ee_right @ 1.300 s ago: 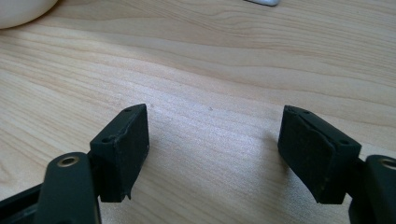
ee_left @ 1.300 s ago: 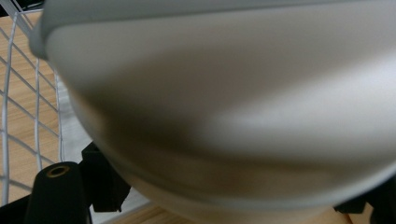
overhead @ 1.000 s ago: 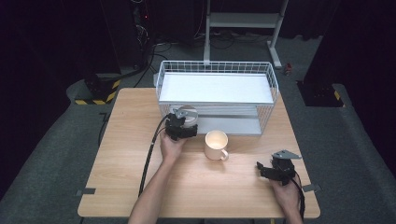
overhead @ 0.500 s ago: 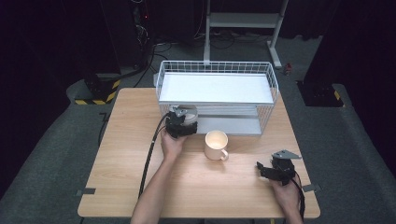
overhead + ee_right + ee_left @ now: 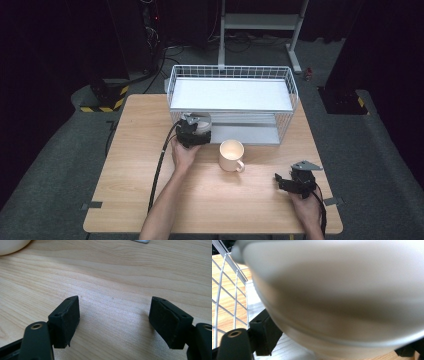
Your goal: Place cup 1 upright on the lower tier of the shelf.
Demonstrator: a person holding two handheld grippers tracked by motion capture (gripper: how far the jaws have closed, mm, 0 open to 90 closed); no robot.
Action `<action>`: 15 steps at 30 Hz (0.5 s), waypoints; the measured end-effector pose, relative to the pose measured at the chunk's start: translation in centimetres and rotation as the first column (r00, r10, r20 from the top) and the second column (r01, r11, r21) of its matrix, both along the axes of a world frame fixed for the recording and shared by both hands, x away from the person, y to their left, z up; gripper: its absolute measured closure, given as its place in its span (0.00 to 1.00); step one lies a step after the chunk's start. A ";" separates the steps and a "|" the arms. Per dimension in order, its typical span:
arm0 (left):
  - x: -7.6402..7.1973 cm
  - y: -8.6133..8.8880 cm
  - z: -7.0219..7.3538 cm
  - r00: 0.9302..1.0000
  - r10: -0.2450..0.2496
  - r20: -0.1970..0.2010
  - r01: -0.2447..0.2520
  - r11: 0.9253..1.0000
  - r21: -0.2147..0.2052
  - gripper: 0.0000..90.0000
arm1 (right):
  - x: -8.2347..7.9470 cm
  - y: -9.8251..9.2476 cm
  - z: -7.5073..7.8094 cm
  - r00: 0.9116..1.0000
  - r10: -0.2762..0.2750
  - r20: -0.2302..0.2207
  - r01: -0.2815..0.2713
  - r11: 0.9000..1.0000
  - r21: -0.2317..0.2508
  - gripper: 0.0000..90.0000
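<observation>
High view: we list a wooden table (image 5: pixel 125 165), a white wire basket (image 5: pixel 231 80) standing at its far edge with a shelf on top and an open lower level, and a cream mug (image 5: pixel 231 155) standing upright in front of the basket, handle toward the near right. Our left gripper (image 5: pixel 196 126) sits at the basket's lower opening, left end; our right gripper (image 5: pixel 289 181) rests near the table's near right corner, well apart from the mug.

Left gripper view: a pale bowl (image 5: pixel 342 290), blurred and very close, lies between our jaws inside the basket; the jaws have just been opening, and we cannot tell whether the pads press on it.

Right gripper view: jaws apart, with bare table between them
</observation>
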State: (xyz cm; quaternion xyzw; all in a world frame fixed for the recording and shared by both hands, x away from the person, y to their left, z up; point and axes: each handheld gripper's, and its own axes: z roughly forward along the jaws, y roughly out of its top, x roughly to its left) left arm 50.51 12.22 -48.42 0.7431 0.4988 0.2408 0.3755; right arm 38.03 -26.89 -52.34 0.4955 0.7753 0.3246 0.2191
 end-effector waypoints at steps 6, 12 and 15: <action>-0.3 0.2 -0.1 1.000 -0.004 -0.012 0.004 1.000 -0.021 0.13 | 0.0 0.0 0.0 1.000 0.000 0.000 0.000 1.000 0.000 0.28; -0.6 0.3 0.0 1.000 -0.013 -0.015 0.013 1.000 -0.024 0.12 | 0.0 0.0 0.0 1.000 0.000 0.000 0.000 1.000 0.000 0.28; -0.9 0.5 0.0 1.000 -0.012 -0.016 0.012 1.000 -0.020 0.12 | 0.0 0.0 0.0 1.000 0.000 0.000 0.000 1.000 0.000 0.28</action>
